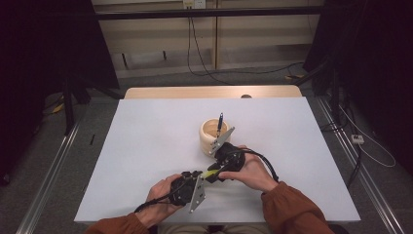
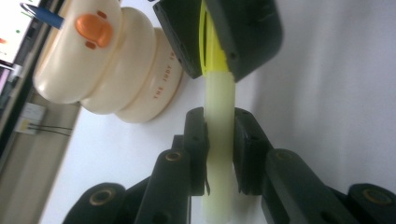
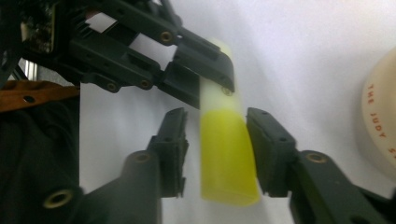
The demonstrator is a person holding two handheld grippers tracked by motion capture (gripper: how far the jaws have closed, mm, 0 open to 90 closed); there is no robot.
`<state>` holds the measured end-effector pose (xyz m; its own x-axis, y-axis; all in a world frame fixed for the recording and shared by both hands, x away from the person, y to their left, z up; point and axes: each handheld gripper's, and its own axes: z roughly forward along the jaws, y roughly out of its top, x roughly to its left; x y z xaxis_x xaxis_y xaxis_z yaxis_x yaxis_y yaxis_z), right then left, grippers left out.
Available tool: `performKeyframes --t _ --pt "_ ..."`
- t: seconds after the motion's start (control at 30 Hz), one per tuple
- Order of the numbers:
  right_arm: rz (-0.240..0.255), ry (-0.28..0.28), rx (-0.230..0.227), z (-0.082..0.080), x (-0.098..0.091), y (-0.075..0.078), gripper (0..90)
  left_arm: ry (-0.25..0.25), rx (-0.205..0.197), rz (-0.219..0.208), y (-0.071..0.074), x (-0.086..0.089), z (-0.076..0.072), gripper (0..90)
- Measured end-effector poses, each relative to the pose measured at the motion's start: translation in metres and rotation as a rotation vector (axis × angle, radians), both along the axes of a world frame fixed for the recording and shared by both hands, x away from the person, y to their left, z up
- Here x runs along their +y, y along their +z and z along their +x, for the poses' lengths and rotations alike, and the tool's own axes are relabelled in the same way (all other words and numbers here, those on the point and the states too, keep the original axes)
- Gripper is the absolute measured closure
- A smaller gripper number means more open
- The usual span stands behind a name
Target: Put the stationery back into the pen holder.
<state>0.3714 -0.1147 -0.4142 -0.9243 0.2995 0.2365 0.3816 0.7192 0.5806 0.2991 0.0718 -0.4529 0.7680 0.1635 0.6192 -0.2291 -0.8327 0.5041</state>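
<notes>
High view: I sit at a white table (image 1: 146, 146) with a gripper in each hand, the two meeting near the front edge, just my side of a cream pen cup (image 1: 212, 135). My left gripper (image 1: 198, 174) comes in from the lower left and my right gripper (image 1: 214, 174) from the right, and between them is a highlighter (image 1: 211, 173) held above the tabletop.

From the left gripper view, my left jaws are closed on the pale barrel (image 2: 218, 140) of the highlighter, both pads pressing on its sides. The barrel runs up the middle of that picture to the yellow cap (image 2: 208, 51), which sits between my right gripper's jaws further off. The cup stands at the upper left there, ribbed, with an orange duck bill on its side and a blue pen (image 2: 42, 13) sticking out of it.

From the right gripper view, my right jaws stand partly open around the yellow cap (image 3: 228, 154). The right pad lies against the cap or just beside it, I cannot tell which, while the left pad is clear of it with a gap showing. Beyond the cap, my left gripper's jaws clamp the pale barrel. The cup's edge shows at the far right, near the highlighter but not touching it.
</notes>
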Motion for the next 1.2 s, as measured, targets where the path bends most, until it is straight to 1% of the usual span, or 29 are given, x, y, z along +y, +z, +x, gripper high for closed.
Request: performKeyframes --t 0.03,0.07,0.1,0.13,0.17,0.2,0.23,0.3,0.37,0.43,0.47,0.53,0.57,0.6,0.63,0.67,0.7,0.8,0.87,0.97,1.0,1.03,1.1,1.13,1.17,1.2 --pt "0.016 -0.002 -0.009 0.001 0.000 -0.001 54.5 0.005 0.005 0.006 0.001 0.001 0.002 77.5" --pt "0.019 -0.006 -0.009 0.001 0.000 -0.001 51.9 0.016 0.017 -0.020 0.001 0.002 0.003 77.5" --pt "0.022 -0.014 -0.016 0.001 -0.001 -0.001 49.1 0.021 0.048 -0.052 0.001 0.003 0.004 77.5" --pt "0.029 -0.021 -0.024 0.001 -0.002 0.000 46.7 0.030 0.068 -0.098 0.000 0.003 0.006 77.5" --pt "0.031 -0.028 -0.027 0.001 -0.003 0.000 44.7 0.044 0.083 -0.107 0.001 0.005 0.008 77.5" --pt "0.037 -0.039 -0.032 0.001 -0.004 0.001 42.3 0.046 0.093 -0.116 0.003 0.006 0.010 77.5" --pt "0.044 -0.047 -0.047 0.001 -0.006 0.001 38.9 0.051 0.107 -0.128 0.004 0.008 0.013 77.5" --pt "0.033 -0.077 -0.082 0.000 -0.009 0.000 32.6 0.068 0.139 -0.165 0.006 0.011 0.017 77.5" --pt "0.037 -0.097 -0.095 -0.001 -0.012 -0.001 30.8 0.079 0.161 -0.187 0.007 0.014 0.020 77.5" --pt "0.025 -0.117 -0.119 -0.002 -0.014 -0.002 24.5 0.090 0.179 -0.202 0.008 0.017 0.022 77.5" --pt "0.029 -0.132 -0.120 -0.002 -0.016 -0.002 23.7 0.097 0.195 -0.221 0.008 0.018 0.023 77.5" --pt "0.045 -0.141 -0.131 -0.003 -0.019 -0.001 23.1 0.105 0.218 -0.243 0.009 0.021 0.025 77.5" --pt "0.042 -0.159 -0.135 -0.004 -0.021 -0.001 20.8 0.111 0.229 -0.258 0.009 0.022 0.026 77.5" --pt "0.042 -0.182 -0.147 -0.004 -0.024 -0.001 17.2 0.112 0.241 -0.269 0.010 0.024 0.027 77.5" --pt "0.040 -0.207 -0.160 -0.005 -0.027 0.000 15.4 0.119 0.256 -0.286 0.010 0.025 0.028 77.5" --pt "0.039 -0.247 -0.177 -0.005 -0.030 0.000 14.9 0.119 0.266 -0.293 0.011 0.027 0.029 77.5" --pt "0.041 -0.277 -0.189 -0.005 -0.033 0.000 14.2 0.124 0.278 -0.309 0.011 0.028 0.030 77.5" --pt "0.048 -0.329 -0.216 -0.006 -0.043 -0.001 11.2 0.133 0.313 -0.353 0.014 0.032 0.033 77.5" --pt "0.041 -0.358 -0.225 -0.008 -0.050 -0.001 7.9 0.136 0.334 -0.381 0.015 0.035 0.034 77.5" --pt "0.057 -0.402 -0.241 -0.010 -0.059 -0.003 8.0 0.140 0.358 -0.427 0.017 0.038 0.034 77.5" --pt "0.059 -0.423 -0.247 -0.010 -0.061 -0.003 8.0 0.143 0.363 -0.430 0.018 0.040 0.034 77.5" --pt "0.057 -0.443 -0.256 -0.010 -0.063 -0.003 8.1 0.144 0.370 -0.443 0.018 0.041 0.034 77.4" --pt "0.058 -0.465 -0.271 -0.011 -0.065 -0.003 8.2 0.146 0.382 -0.461 0.018 0.043 0.035 77.5" --pt "0.060 -0.468 -0.273 -0.011 -0.066 -0.004 8.2 0.149 0.388 -0.463 0.019 0.045 0.035 77.4" --pt "0.063 -0.472 -0.269 -0.011 -0.067 -0.004 8.2 0.151 0.395 -0.478 0.019 0.046 0.035 77.5" --pt "0.065 -0.478 -0.272 -0.012 -0.067 -0.004 8.1 0.151 0.401 -0.479 0.019 0.047 0.035 77.4"
